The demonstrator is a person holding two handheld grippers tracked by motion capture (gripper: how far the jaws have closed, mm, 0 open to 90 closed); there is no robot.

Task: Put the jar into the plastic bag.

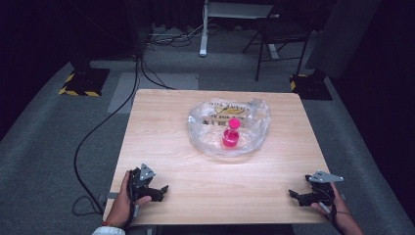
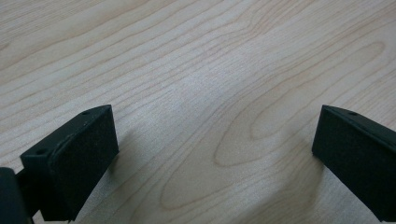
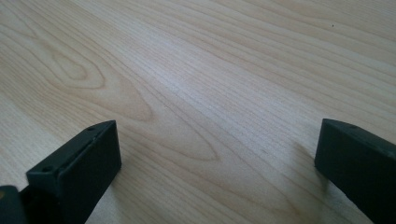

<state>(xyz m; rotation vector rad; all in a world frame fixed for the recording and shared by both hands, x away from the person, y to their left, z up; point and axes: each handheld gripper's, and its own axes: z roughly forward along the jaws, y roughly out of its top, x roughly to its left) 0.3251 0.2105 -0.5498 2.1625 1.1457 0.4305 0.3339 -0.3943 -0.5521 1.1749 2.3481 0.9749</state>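
A small pink bottle with a pink cap stands upright inside a crumpled clear plastic bag at the middle of the wooden table. My left gripper rests near the table's front left corner, held by a hand, jaws wide apart over bare wood. My right gripper rests near the front right corner, also held by a hand, jaws wide apart over bare wood. Both are far from the bag and hold nothing.
Grey carpet surrounds the table. A black cable runs along the floor at the left. Stand bases with yellow-black tape and a chair frame stand beyond the far edge.
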